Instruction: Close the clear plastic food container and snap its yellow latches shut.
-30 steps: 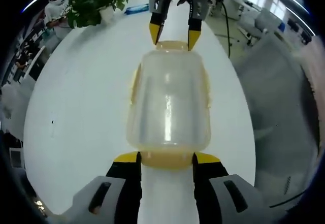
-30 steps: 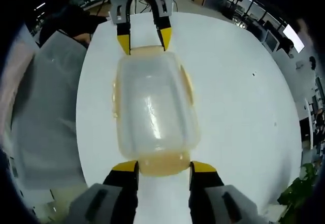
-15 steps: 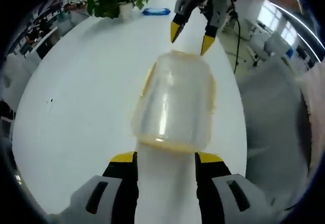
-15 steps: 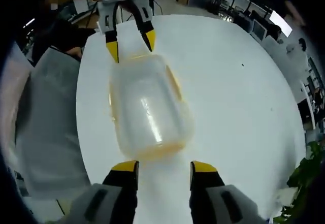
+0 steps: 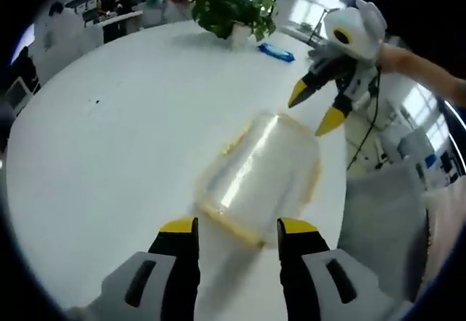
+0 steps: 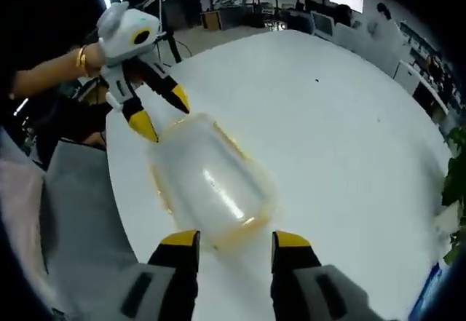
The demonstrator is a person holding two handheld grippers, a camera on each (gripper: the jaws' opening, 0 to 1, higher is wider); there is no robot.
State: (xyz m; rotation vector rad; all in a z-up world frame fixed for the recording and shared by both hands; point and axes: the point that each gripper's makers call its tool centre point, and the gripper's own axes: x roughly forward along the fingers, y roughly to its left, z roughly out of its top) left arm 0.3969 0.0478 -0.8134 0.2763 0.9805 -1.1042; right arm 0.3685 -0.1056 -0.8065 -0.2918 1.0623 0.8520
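The clear plastic container (image 5: 258, 175) lies on the white table (image 5: 109, 153) with its lid on and yellow trim along its edges. My left gripper (image 5: 237, 228) is open, its yellow-tipped jaws just short of the container's near end, holding nothing. The right gripper (image 5: 314, 110) hovers open above the far end, clear of the box. In the right gripper view the same container (image 6: 207, 183) sits just ahead of my open right gripper (image 6: 234, 239). The left gripper (image 6: 162, 112) hangs open over its far end. I cannot tell how the latches stand.
A potted plant (image 5: 237, 12) and a blue object (image 5: 277, 52) stand at the table's far side. Grey fabric (image 5: 378, 212) lies past the table edge beside the container. A forearm with a bracelet (image 6: 80, 59) holds the left gripper. Desks and people fill the background.
Both grippers have drawn back from the container's ends and risen above it, tilting to the side. The container has stayed on the table.
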